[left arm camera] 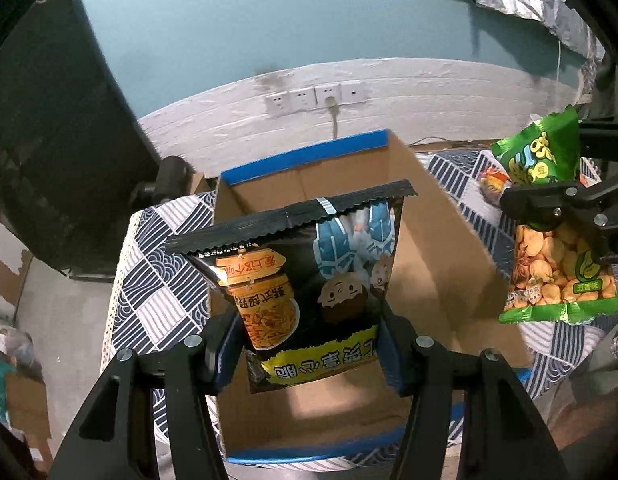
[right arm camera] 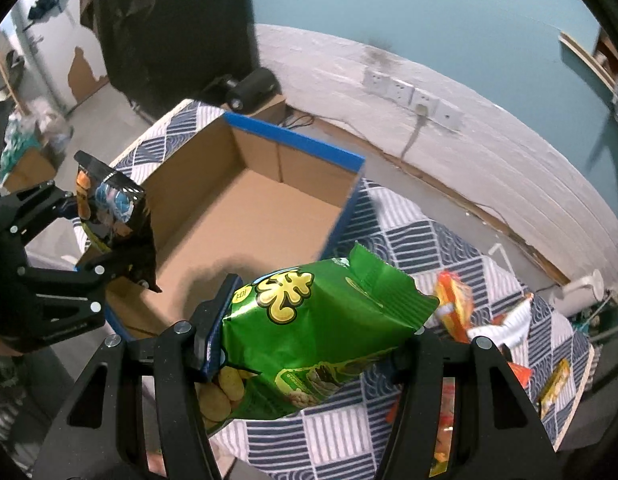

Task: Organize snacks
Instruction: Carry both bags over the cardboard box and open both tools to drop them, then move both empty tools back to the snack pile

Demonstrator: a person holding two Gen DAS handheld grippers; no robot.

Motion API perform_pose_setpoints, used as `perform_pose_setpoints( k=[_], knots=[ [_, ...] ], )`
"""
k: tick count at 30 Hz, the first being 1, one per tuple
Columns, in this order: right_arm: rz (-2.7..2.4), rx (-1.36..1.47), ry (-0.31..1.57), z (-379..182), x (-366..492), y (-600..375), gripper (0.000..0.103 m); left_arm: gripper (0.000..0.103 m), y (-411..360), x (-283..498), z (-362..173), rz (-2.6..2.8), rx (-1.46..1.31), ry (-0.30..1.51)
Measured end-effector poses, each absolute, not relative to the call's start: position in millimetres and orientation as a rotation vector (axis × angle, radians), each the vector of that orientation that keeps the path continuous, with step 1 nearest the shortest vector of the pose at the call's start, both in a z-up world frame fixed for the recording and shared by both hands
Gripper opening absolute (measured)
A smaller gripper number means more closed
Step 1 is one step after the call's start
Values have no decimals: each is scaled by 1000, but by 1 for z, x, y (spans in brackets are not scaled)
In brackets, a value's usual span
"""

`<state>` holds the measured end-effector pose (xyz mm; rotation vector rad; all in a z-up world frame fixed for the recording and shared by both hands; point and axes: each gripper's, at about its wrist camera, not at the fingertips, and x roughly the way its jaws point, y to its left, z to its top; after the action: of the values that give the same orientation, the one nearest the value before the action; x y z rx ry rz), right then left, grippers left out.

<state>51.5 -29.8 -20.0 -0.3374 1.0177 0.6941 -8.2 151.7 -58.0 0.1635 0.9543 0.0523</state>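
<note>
left claw (left arm camera: 309, 344): clamps black snack bag (left arm camera: 305, 280) | serrated top, cartoon print

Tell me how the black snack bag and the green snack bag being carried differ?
The black snack bag shows cartoon figures and a jar of noodles; the green snack bag has yellow lettering and a clear window showing beans. The black one is in the left gripper, hanging over the open cardboard box; the green one is in the right gripper, over the patterned tablecloth beside the box. Both are sealed and clamped between gripper fingers.
</note>
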Motion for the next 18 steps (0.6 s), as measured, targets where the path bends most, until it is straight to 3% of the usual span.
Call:
perform_pose_setpoints(
  k=[11, 13, 15, 18],
  knots=[
    [742, -391, 1042, -35, 56, 4, 60, 60, 172, -7, -68, 57, 141, 976],
    [730, -409, 1042, -37, 55, 8, 66, 64, 172, -7, -68, 65, 147, 974],
    [714, -412, 1026, -36, 54, 7, 80, 71, 171, -7, -69, 72, 158, 980],
    [708, -408, 1018, -34, 54, 3, 82, 75, 167, -6, -71, 79, 179, 982]
  ],
)
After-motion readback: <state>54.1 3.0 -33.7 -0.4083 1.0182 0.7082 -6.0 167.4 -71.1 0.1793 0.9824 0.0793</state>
